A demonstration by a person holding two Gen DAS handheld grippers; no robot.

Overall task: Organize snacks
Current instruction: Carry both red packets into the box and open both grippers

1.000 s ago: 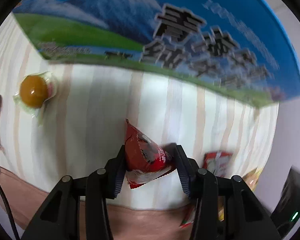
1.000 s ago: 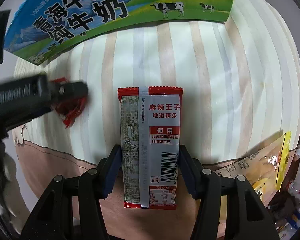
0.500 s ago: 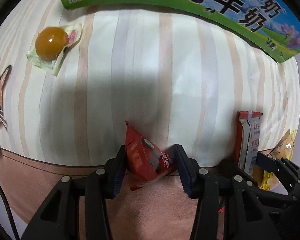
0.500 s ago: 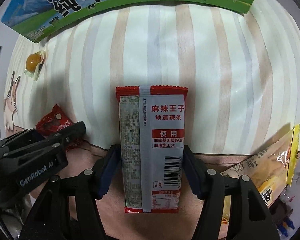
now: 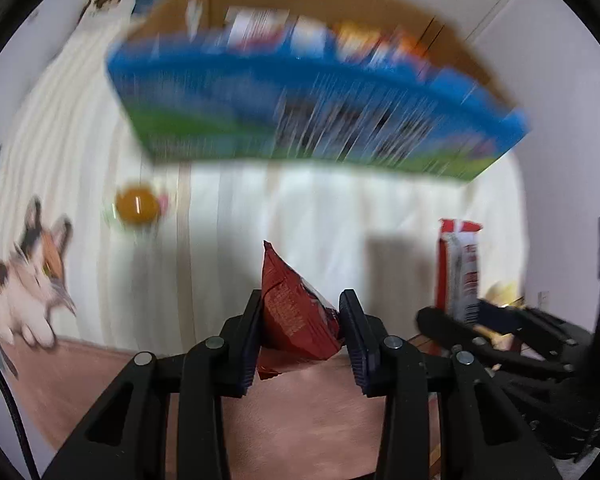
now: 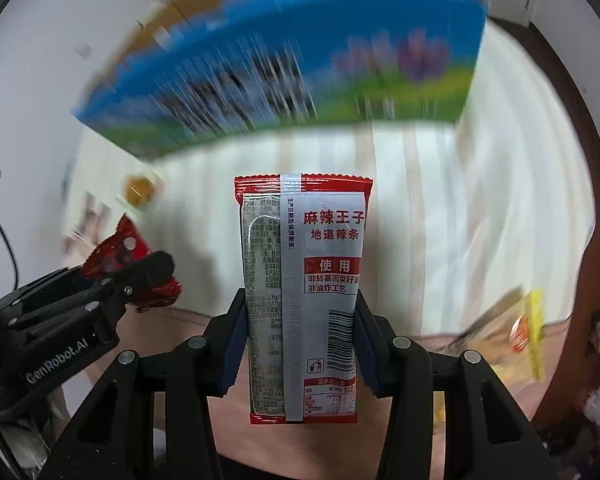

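1. Two grippers in play, each carrying one snack; two more snacks lying on the striped cloth (image 5: 308,216); one blue-and-green carton (image 5: 320,120) behind, blurred, open at the top with several packets inside, too smeared to count.
2. Left gripper (image 5: 302,320): jaws just closed further, now pinched tight on the small red pouch (image 5: 292,312), one pad on each flank. Seen also from the right wrist view at lower left (image 6: 148,276), red pouch (image 6: 120,248) poking out past the black fingers.
3. Pouch sitting low between the pads, pointed tip sticking up and forward beyond the fingertips, tilted slightly left; crimped bottom edge hanging back behind the pads.
4. Right gripper (image 6: 300,336): jaws just closing too, clamped on the long red-and-white spicy strip packet (image 6: 300,300), blue pads squeezing its two long edges around the lower half.
5. Packet long axis running straight along the fingers, upper red seal well past the fingertips, lower seal back toward the camera; back side with barcode and print facing the lens. Same packet visible edge-on at the right of the left wrist view (image 5: 460,268).
6. On the cloth: one round amber jelly cup (image 5: 136,208) in clear wrapping, off to the left, well apart from both grippers; one yellow-edged clear packet (image 6: 512,336) at the right, blurred.
7. One cartoon cat print (image 5: 28,276) on the cloth at far left.
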